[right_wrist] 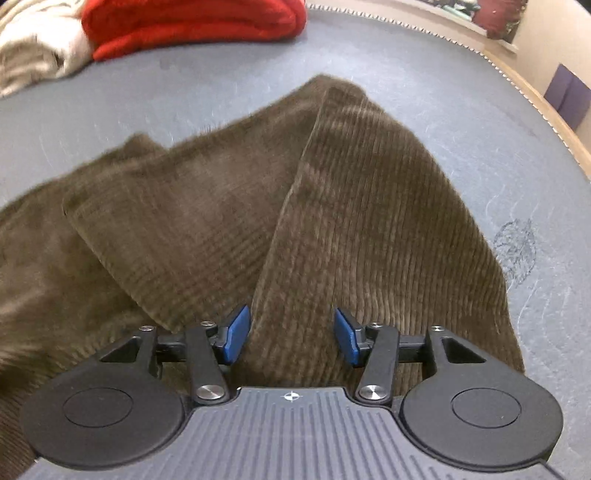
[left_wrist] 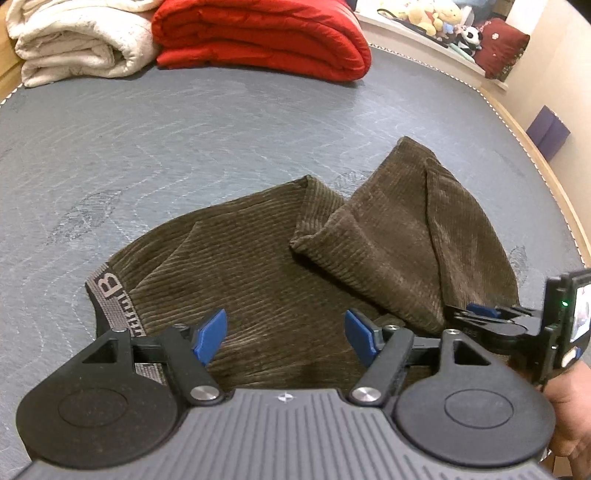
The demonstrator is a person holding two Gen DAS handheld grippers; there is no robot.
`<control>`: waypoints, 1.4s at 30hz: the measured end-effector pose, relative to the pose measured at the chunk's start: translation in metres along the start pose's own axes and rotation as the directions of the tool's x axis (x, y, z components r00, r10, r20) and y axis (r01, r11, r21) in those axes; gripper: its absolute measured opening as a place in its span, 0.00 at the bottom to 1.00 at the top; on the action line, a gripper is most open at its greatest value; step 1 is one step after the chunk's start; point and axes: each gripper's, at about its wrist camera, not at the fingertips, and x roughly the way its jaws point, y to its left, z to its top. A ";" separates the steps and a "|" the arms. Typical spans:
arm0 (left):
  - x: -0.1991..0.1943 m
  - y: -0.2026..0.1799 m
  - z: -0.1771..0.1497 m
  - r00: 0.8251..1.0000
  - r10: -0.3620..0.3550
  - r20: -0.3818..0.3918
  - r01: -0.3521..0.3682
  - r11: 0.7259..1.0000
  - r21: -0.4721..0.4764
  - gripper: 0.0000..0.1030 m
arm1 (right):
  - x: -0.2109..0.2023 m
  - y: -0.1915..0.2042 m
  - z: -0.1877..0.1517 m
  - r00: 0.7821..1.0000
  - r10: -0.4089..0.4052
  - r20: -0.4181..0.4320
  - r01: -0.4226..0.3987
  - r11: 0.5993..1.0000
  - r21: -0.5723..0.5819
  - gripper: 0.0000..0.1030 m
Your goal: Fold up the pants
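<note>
Brown corduroy pants lie on the grey mattress, folded over with a leg end doubled back at the right. The grey lettered waistband shows at the left. My left gripper is open, just above the pants near the waistband, holding nothing. My right gripper is open above the doubled-back leg of the pants, holding nothing. It also shows in the left wrist view at the right edge, over the leg.
A folded red quilt and a folded cream blanket lie at the mattress's far end. The wooden bed edge runs along the right. A shelf with plush toys stands beyond.
</note>
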 end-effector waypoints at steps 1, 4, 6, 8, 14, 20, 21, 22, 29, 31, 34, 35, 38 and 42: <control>-0.001 0.003 0.000 1.000 0.003 0.000 -0.003 1.000 -0.004 0.73 | -0.001 -0.003 -0.001 1.000 0.014 -0.005 -0.014 1.000 0.005 0.20; -0.003 0.008 -0.001 1.000 0.006 -0.002 -0.006 1.000 -0.010 0.73 | -0.010 -0.014 -0.004 0.999 0.035 0.001 -0.035 0.999 0.010 0.07; -0.004 0.010 -0.002 1.000 0.009 -0.004 -0.009 1.000 -0.003 0.74 | -0.020 -0.028 -0.009 0.999 0.053 0.010 -0.054 0.998 0.019 0.06; -0.005 0.011 -0.004 1.000 0.015 -0.006 -0.015 1.000 0.004 0.74 | -0.030 -0.050 -0.017 0.998 0.070 0.004 -0.070 0.997 0.043 0.06; -0.009 0.010 -0.009 1.000 0.014 -0.001 -0.014 1.000 0.013 0.74 | -0.061 -0.135 -0.065 0.997 0.071 -0.034 -0.068 0.993 0.095 0.06; -0.007 -0.002 -0.014 1.000 0.023 -0.001 -0.023 0.998 0.061 0.74 | -0.082 -0.198 -0.133 0.982 0.120 -0.143 -0.106 0.989 0.103 0.05; -0.006 -0.003 -0.014 1.000 0.024 -0.002 -0.024 0.997 0.067 0.74 | -0.083 -0.205 -0.146 0.974 0.133 -0.182 -0.117 0.989 0.093 0.05; -0.006 -0.004 -0.014 1.000 0.023 -0.002 -0.023 0.997 0.069 0.74 | -0.084 -0.209 -0.155 0.969 0.140 -0.205 -0.124 0.988 0.087 0.05; 0.001 -0.010 -0.009 1.000 0.017 0.009 -0.017 0.998 0.060 0.78 | -0.126 -0.247 -0.164 0.989 0.137 -0.057 -0.122 0.969 0.214 0.06; 0.009 -0.012 -0.011 1.000 0.020 0.003 -0.020 0.998 0.066 0.79 | -0.142 -0.253 -0.156 0.993 0.095 0.072 -0.112 0.954 0.279 0.09; 0.028 -0.014 -0.015 0.998 0.039 -0.039 -0.036 0.997 0.066 0.79 | -0.146 -0.246 -0.146 0.982 0.068 0.176 -0.116 0.954 0.278 0.23; 0.032 -0.015 -0.015 0.998 0.039 -0.042 -0.036 0.997 0.071 0.79 | -0.143 -0.237 -0.141 0.980 0.057 0.189 -0.106 0.960 0.260 0.31; 0.039 -0.018 -0.016 0.998 0.040 -0.045 -0.037 0.996 0.077 0.79 | -0.125 -0.202 -0.118 0.977 0.068 0.202 -0.101 0.983 0.156 0.36; 0.045 -0.019 -0.014 0.998 0.028 -0.048 -0.025 0.998 0.063 0.79 | -0.091 -0.141 -0.085 0.981 0.087 0.176 -0.091 0.996 0.012 0.40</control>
